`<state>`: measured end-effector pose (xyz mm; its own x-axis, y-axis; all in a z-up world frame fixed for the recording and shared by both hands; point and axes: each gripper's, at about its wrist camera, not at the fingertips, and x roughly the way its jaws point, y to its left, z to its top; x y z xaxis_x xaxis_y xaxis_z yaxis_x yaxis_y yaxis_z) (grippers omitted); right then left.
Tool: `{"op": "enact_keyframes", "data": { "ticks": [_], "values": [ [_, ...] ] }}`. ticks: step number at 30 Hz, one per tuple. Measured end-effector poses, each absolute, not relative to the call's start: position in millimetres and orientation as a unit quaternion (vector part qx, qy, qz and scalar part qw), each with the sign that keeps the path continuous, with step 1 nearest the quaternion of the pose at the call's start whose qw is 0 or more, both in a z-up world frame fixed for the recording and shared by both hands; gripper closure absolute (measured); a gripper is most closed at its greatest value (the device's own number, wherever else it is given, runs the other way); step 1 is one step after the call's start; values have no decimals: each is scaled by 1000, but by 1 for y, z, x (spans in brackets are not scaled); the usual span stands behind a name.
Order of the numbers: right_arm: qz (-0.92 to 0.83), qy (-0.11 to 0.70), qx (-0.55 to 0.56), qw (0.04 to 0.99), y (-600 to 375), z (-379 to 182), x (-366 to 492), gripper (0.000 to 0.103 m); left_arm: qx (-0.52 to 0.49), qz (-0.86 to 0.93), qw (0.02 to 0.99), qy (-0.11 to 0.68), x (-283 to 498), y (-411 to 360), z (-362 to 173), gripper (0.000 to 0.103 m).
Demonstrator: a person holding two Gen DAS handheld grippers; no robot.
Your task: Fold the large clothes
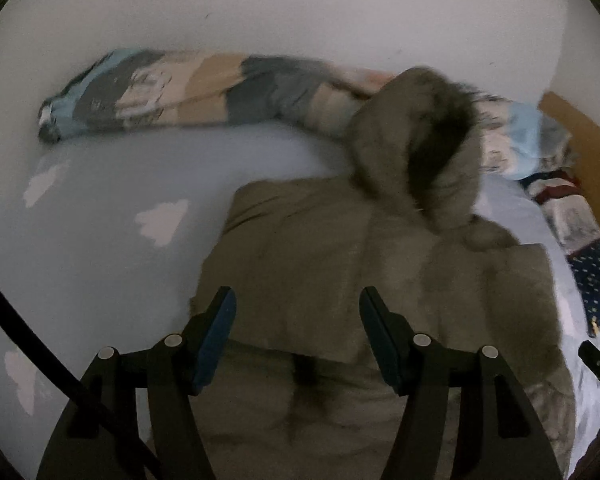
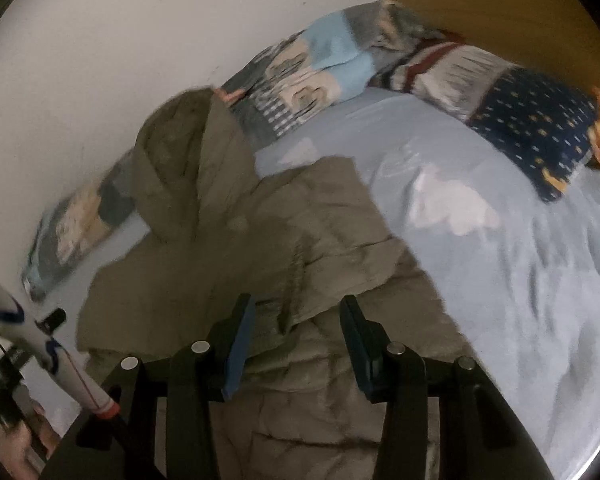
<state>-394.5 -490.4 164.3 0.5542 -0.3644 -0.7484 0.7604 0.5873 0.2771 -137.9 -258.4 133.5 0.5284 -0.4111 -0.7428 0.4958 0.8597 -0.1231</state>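
One bed (image 1: 100, 248) is filling most of both views, its pale blue sheet printed with white clouds and lying smooth and flat against a plain white wall (image 1: 260, 8); a wooden headboard (image 2: 500, 12) is closing off one end. One large garment is lying on that sheet: an olive-brown padded coat (image 1: 320, 264), quilted, puffy and matte, already partly folded into a thick, roughly rectangular bundle. Its long axis is running straight away from both cameras toward the wall, with the near end directly under the tools and the hood (image 1: 416, 140) at the far end, rising in a soft hump edged with dark fur trim. A long patchwork quilt (image 1: 172, 88) in blue, tan and grey blocks is lying bunched along the wall behind the hood and curving round toward the headboard. The left hand-held gripper (image 1: 296, 332) is hovering over the near part of the coat with its blue-padded fingers standing apart and nothing clamped between them. The right hand-held gripper (image 2: 296, 336) is likewise poised over the coat's near folded layers, jaws apart and pressing on no fabric. Both tools are sitting about equally close to the near end, so neither hand seems clearly better placed; the next fold likely depends on reaching forward along the coat's length toward the hood. A black cable (image 1: 32, 344) is crossing the left view's corner.
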Motion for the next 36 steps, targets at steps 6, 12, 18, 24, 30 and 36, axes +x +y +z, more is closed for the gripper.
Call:
{"op": "enact_keyframes", "data": {
  "ticks": [6,12,18,24,30,36],
  "values": [
    [-331,357,272,830,-492,140,-353,55,81,-243,867,428,-122,-269,105,40],
    [-339,402,271,806,-497,104,-333,55,88,-220,853,465,-111,-267,76,31],
    [-335,435,294,783,-504,78,-330,52,74,-211,841,493,-108,-261,63,26],
    [-336,424,321,778,-506,84,-336,49,63,-209,864,454,-123,-259,102,27],
    [-350,372,271,816,-488,135,-338,49,96,-267,875,391,-166,-289,136,27],
    [-319,375,245,836,-468,136,-321,49,167,-297,850,401,-193,-331,108,27]
  ]
}}
